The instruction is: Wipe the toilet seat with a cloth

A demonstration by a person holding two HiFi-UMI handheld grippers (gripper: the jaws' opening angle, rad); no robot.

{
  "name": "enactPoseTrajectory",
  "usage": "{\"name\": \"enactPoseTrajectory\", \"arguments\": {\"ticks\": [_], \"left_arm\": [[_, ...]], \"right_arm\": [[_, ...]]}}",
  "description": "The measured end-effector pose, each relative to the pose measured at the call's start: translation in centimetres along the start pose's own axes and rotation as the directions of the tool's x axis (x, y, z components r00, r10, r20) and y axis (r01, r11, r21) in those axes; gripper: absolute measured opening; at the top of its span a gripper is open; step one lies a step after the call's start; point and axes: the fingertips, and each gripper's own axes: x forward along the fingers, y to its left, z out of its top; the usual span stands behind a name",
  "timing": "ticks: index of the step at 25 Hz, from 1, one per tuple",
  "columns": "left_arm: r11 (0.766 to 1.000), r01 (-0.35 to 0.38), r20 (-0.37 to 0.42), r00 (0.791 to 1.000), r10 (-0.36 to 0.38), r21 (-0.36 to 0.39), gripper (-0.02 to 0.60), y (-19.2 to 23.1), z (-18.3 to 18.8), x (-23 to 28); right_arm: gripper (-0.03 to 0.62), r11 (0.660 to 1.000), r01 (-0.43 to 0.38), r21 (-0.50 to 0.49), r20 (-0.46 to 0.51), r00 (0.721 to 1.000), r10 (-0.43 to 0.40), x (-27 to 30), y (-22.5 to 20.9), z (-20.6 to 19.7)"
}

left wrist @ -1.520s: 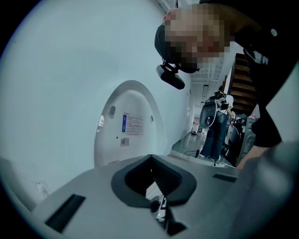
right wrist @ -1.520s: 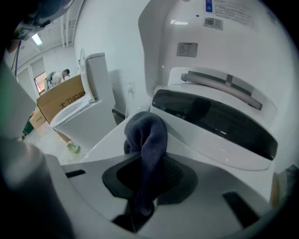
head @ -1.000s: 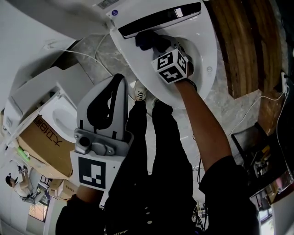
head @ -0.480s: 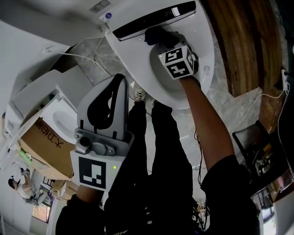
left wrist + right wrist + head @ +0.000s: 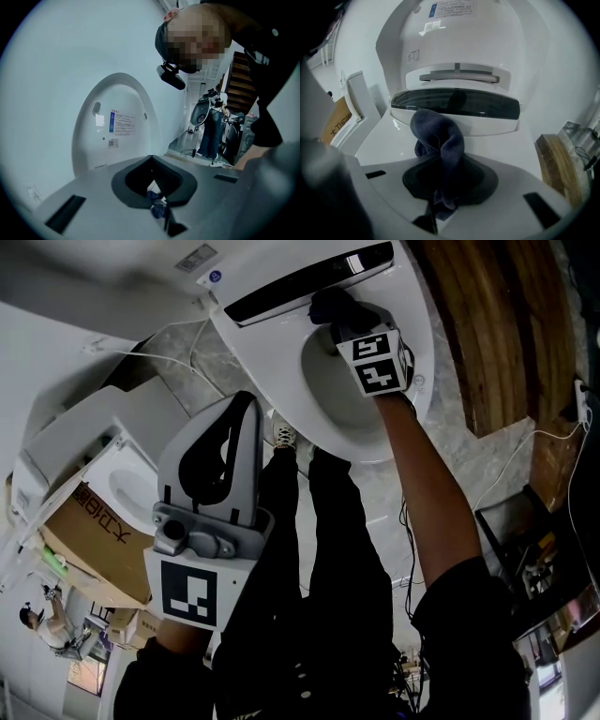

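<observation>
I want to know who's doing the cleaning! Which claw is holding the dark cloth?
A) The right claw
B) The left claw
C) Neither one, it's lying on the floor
A: the right gripper view shows the right claw shut on the bunched dark cloth, which it holds at the back of the white toilet seat.

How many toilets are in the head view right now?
2. One at top centre, where the right gripper holds the cloth at the back of its seat; one at the left, beside a cardboard box. Others may be hidden.
</observation>
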Motion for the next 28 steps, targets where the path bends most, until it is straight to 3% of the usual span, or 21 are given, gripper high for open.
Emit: {"name": "enactPoseTrajectory", "arguments": {"ticks": [8, 15, 23, 28], "left_arm": [[1.000, 0.002, 0.007, 1.000, -0.002, 0.002, 0.011, -0.3, 0.4, 0.3], [1.000, 0.002, 0.010, 1.000, -0.002, 0.007, 0.011, -0.4, 0.6, 0.2], [1.000, 0.008, 0.022, 1.000, -0.008, 0.018, 0.011, -1.1, 1.4, -0.3], [0.999, 0.016, 0.052, 0.998, -0.018, 0.039, 0.011, -1.7, 4.1, -0.9]], "right_arm": [[0.074, 0.990, 0.056, 0.128, -0.003, 0.998, -0.056, -0.8, -3.2, -0.8], [0.072, 0.950, 0.113, 0.291, -0.007, 0.993, -0.116, -1.8, -5.8, -1.6], [0.074, 0.939, 0.099, 0.330, 0.029, 0.993, -0.115, -2.7, -5.9, -0.9], [0.074, 0.946, 0.103, 0.308, 0.074, 0.989, -0.131, -6.5, -6.1, 0.1]]}}
